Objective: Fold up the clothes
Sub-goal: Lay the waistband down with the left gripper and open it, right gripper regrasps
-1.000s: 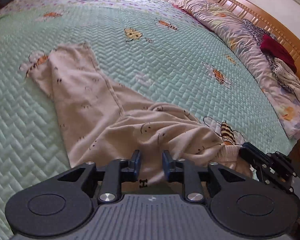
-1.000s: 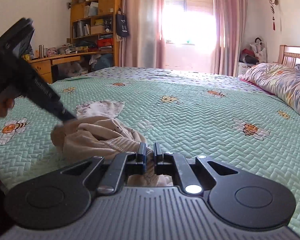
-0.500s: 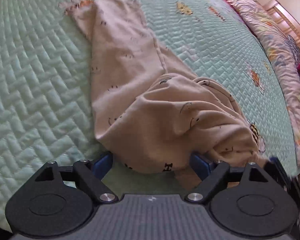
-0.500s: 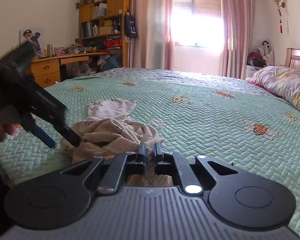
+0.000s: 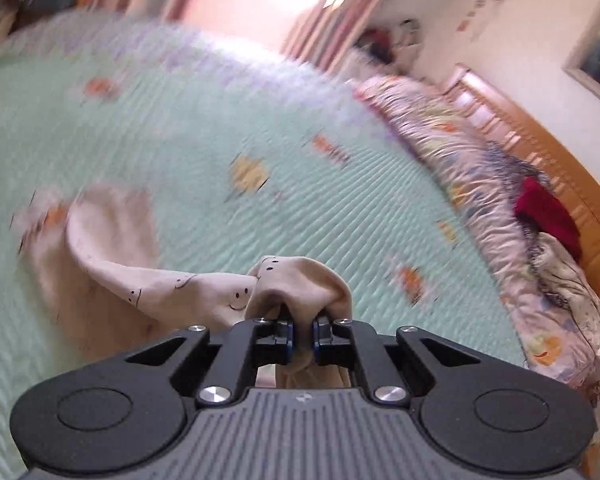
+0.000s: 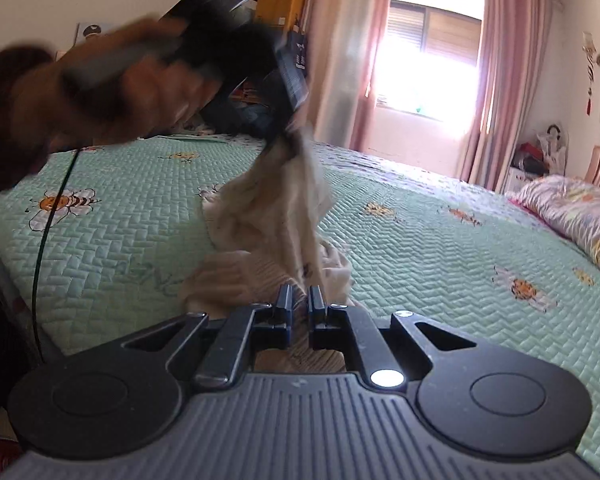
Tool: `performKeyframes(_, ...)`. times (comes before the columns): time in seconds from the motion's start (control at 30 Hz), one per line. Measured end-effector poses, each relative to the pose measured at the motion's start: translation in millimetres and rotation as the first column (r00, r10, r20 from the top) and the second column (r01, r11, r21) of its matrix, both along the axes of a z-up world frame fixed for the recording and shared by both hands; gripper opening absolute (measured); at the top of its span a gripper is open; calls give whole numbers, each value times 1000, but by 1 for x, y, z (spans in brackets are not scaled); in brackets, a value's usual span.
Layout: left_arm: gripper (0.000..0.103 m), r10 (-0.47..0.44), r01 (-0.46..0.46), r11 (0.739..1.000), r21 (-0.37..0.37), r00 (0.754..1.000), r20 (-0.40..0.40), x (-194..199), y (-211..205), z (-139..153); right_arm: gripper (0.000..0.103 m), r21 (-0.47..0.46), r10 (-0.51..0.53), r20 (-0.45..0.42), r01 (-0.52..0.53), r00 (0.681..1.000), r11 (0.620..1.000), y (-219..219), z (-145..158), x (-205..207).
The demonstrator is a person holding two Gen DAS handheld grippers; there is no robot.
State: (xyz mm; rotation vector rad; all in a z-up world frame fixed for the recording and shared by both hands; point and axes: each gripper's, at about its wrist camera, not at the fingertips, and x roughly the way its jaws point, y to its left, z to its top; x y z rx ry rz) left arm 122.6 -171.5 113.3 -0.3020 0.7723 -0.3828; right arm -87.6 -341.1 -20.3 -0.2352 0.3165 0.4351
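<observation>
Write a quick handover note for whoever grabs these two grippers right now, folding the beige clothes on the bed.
Left gripper: shut on the beige garment, lifting one end above the green quilt.
Right gripper: shut on the same garment's other end, low near the bed edge.
Far end of the garment lies on the quilt.
Done: both ends gripped, garment partly raised.
Left: spread it flat, then fold; no fold made yet.

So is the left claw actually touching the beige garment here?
Touching. The left wrist view shows the left claw pinched on a bunched fold of the beige garment, with cloth passing between its fingers.
</observation>
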Motion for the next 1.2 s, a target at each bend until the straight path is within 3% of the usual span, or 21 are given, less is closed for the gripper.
performKeyframes(0.1, 9, -70, 65, 994, 87, 996, 54, 20, -46, 28, 8, -48, 107, 22, -106, 994, 993, 20, 6, -1)
performKeyframes(0.17, 9, -119, 112, 983, 147, 992, 40, 36, -76, 30, 7, -75, 204, 5, -204, 979, 976, 34, 9, 0)
performKeyframes(0.2, 9, -132, 127, 976, 179, 991, 19, 43, -88, 24, 7, -94, 248, -8, -248, 969, 964, 42, 8, 1)
performKeyframes(0.3, 9, -106, 114, 955, 275, 993, -42, 57, -104, -8, 6, -106, 349, -153, -367, 924, 924, 59, -4, 9)
performKeyframes(0.43, 12, -51, 91, 966, 240, 984, -168, 63, -63, -58, 6, -150, 416, -296, -472, 860, 869, 67, -19, -5)
performKeyframes(0.53, 15, -21, 66, 976, 209, 977, -213, 52, -25, -76, 13, -88, 404, -299, -446, 865, 891, 53, -10, -24)
performKeyframes(0.63, 30, 3, 38, 981, 189, 977, -213, 27, 2, -83, 18, -37, 344, -240, -363, 908, 931, 31, 11, -30)
performKeyframes(0.67, 40, 11, 29, 983, 183, 977, -214, 19, 11, -85, 24, -18, 301, -213, -311, 930, 950, 23, 18, -27)
performKeyframes(0.7, 45, 19, 20, 984, 176, 977, -214, 11, 20, -87, 38, -22, 230, -176, -238, 957, 971, 19, 26, -20)
performKeyframes(0.73, 54, 27, 10, 986, 169, 976, -214, 3, 30, -89, 46, -30, 153, -137, -159, 979, 987, 16, 33, -13)
performKeyframes(0.77, 57, 35, 1, 987, 163, 976, -214, -5, 39, -91, 59, -70, 83, -98, -90, 992, 994, 18, 36, -2)
performKeyframes(0.83, 57, 50, -18, 989, 149, 975, -215, -22, 57, -96, 67, -157, -52, -8, 50, 999, 986, 26, 41, 21)
performKeyframes(0.9, 57, 66, -37, 990, 136, 974, -216, -38, 75, -100, 68, -230, -95, 14, 95, 995, 968, 39, 40, 50)
performKeyframes(1.0, 62, 86, -61, 991, 117, 971, -224, -61, 100, -109, 67, -314, -153, -44, 132, 987, 940, 62, 36, 90)
performKeyframes(1.07, 63, 81, -52, 992, 115, 962, -260, -67, 101, -123, 65, -323, -179, -100, 138, 979, 936, 72, 34, 108)
performKeyframes(1.13, 63, 74, -38, 990, 136, 959, -272, -70, 98, -131, 53, -307, -194, -183, 132, 964, 943, 74, 32, 121)
performKeyframes(1.2, 63, 66, -25, 989, 147, 958, -280, -72, 94, -136, 31, -268, -201, -262, 129, 944, 955, 71, 29, 130)
